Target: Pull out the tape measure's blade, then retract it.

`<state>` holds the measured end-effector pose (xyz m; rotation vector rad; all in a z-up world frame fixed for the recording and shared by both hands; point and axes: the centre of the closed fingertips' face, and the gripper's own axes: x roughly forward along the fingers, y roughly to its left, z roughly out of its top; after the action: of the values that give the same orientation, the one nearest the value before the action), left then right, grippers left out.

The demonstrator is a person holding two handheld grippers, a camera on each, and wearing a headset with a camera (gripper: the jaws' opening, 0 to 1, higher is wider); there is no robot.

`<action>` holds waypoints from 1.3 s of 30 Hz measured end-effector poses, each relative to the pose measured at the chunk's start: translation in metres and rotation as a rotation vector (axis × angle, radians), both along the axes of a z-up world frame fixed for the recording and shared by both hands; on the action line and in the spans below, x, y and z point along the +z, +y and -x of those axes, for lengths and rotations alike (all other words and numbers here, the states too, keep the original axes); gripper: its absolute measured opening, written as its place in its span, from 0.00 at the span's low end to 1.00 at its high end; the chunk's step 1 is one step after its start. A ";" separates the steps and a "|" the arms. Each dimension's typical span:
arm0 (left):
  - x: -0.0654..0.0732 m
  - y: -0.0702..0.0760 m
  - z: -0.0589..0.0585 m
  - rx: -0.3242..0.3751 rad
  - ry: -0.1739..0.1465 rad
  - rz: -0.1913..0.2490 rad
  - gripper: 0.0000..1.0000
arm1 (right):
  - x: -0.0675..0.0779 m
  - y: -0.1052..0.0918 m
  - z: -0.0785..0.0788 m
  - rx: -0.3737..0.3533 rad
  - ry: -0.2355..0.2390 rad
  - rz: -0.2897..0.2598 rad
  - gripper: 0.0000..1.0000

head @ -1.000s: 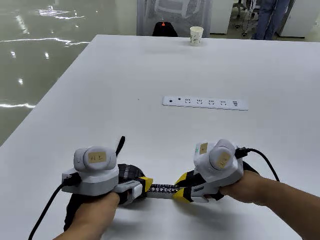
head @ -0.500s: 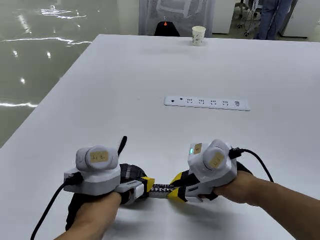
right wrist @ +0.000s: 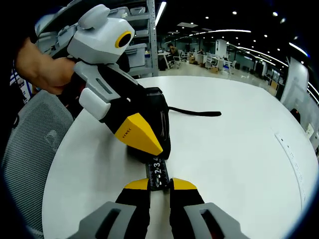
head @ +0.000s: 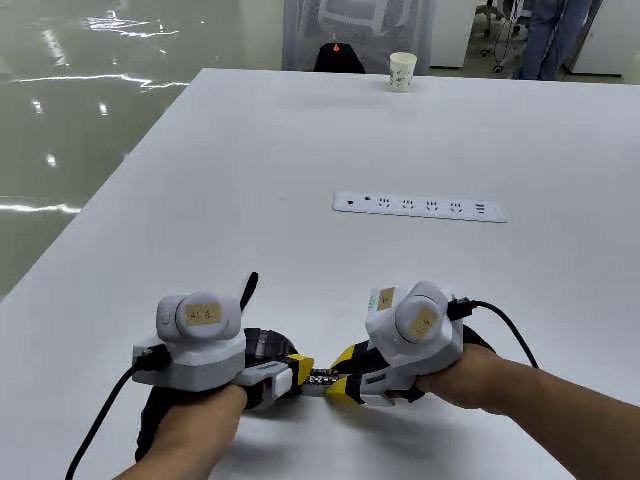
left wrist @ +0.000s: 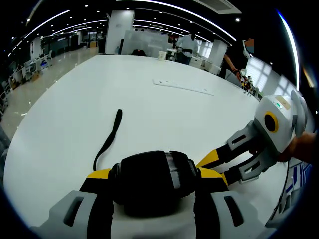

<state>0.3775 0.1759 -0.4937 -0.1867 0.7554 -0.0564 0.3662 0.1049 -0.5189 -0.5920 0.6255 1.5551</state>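
Pinching the blade (right wrist: 158,175) between its two yellow-tipped fingers, your right gripper (right wrist: 159,185) is drawn narrow, with barely a gap on either side of the strip. Blade: black, white numerals 2, 3, 4 legible. A short stretch is exposed, running straight ahead of the right fingers into the mouth of the case.

Your left gripper (head: 285,375) is clamped on the tape measure (left wrist: 149,180), one yellow-tipped finger against each flank of the case. Case: black, rounded, a grey band across its top, resting on the table (head: 300,180) between those fingers. The two grippers' fingertips face each other, close, with the exposed blade bridging them.

Beyond the left fingers, a thin black strap (left wrist: 109,138) trails from the case and lies flat on the white surface.

Further out, well apart from both grippers: a white power strip (head: 418,207), and at the far edge a paper cup (head: 402,70), upright.
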 end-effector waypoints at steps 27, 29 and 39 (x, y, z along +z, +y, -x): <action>0.000 0.000 -0.001 -0.002 0.001 0.003 0.61 | -0.001 0.023 0.003 0.041 -0.021 -0.008 0.11; 0.000 0.000 -0.001 -0.004 0.001 0.002 0.61 | -0.001 0.023 0.003 0.044 -0.022 -0.007 0.11; 0.000 -0.001 -0.001 -0.010 -0.003 -0.004 0.63 | 0.000 0.023 0.005 0.058 -0.036 0.003 0.12</action>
<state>0.3783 0.1752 -0.4939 -0.1787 0.7535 -0.0644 0.3609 0.1280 -0.5193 -0.6439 0.5879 1.5942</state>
